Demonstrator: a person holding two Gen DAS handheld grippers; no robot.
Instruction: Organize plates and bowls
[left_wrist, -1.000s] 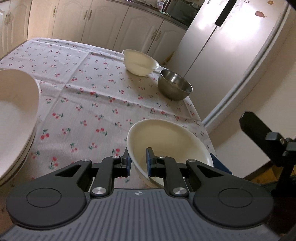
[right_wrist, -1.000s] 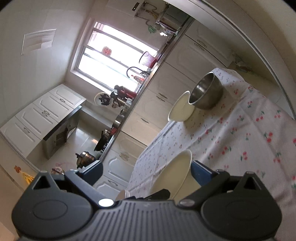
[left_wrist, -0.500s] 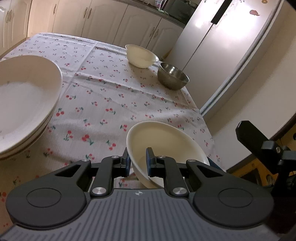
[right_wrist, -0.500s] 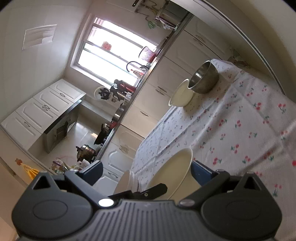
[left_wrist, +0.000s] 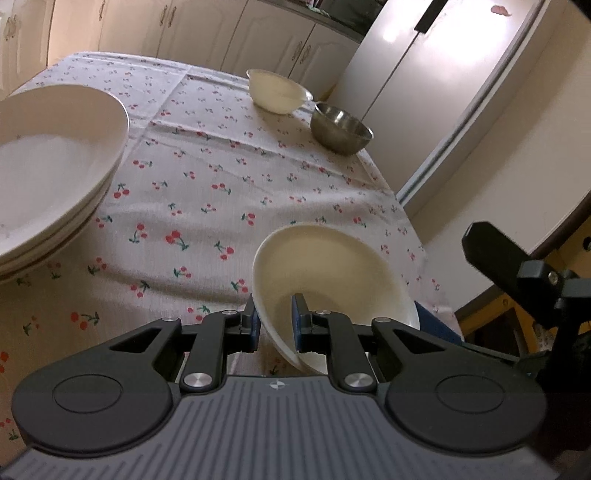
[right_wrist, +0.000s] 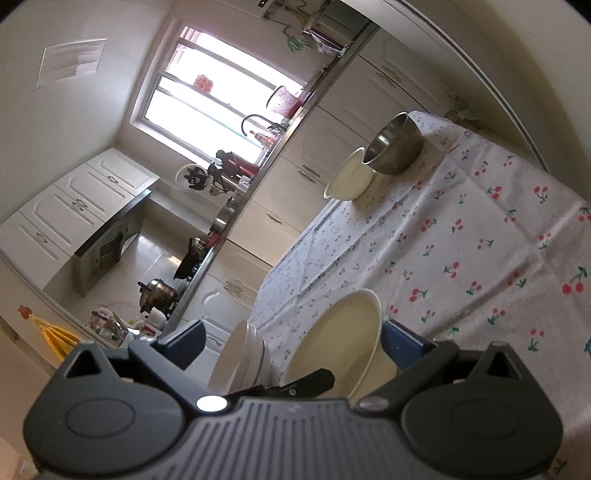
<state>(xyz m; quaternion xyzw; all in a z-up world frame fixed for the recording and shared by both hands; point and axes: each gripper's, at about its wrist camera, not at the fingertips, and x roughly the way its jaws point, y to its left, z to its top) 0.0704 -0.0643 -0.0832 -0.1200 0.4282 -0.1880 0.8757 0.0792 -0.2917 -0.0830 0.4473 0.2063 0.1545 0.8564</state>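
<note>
My left gripper is shut on the near rim of a cream bowl, which hangs tilted above the cherry-print tablecloth near the table's right edge. In the right wrist view the same cream bowl sits between the wide-apart fingers of my right gripper. One blue pad is close to the bowl's outer wall and the other is well clear. A stack of white deep plates stands at the left. A second cream bowl and a steel bowl stand at the far right corner.
The table's right edge drops off just beyond the held bowl, with a tall refrigerator past it. White cabinets line the far wall. A cluttered kitchen counter runs under the window in the right wrist view.
Both grippers and the held bowl have drawn back toward the near side of the table. The plate stack has come further into view at the left, and the far bowls look smaller.
</note>
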